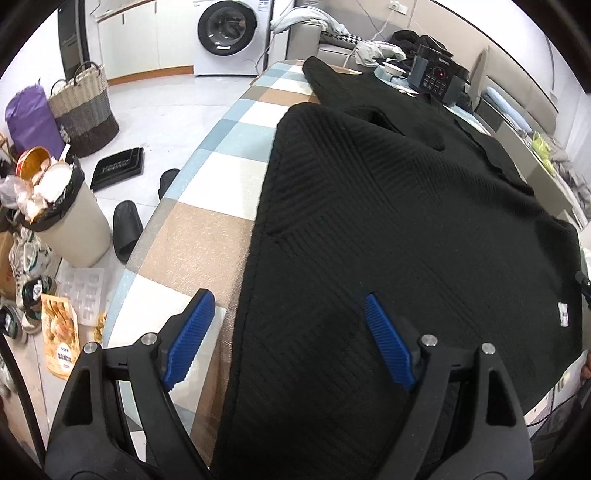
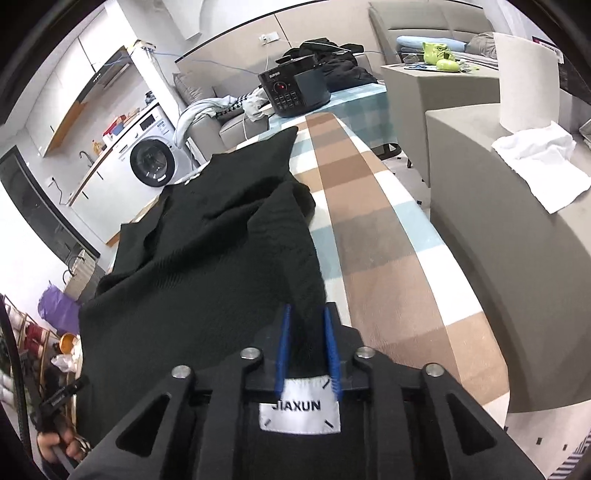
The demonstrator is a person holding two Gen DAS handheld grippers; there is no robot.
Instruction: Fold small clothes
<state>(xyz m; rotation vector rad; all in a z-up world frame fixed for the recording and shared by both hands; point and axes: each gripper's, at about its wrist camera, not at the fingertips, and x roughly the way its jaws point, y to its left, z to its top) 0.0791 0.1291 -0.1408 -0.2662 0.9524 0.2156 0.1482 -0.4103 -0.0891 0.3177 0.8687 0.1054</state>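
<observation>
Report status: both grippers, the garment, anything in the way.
Left gripper open over black ribbed knit garment. Right gripper shut on its edge near white label. Black cooker at far end of checked table, clear.

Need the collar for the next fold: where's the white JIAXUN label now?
In the right wrist view, the label sits bottom centre, on the black garment just behind the right gripper pads.

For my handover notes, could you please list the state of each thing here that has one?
Black knit garment: spread over the checked table, rumpled at the far end.
Left gripper: jaws open, empty.
Right gripper: jaws nearly shut, garment's collar edge between them.
Washing machine: door closed.
Bin: overfull.
</observation>
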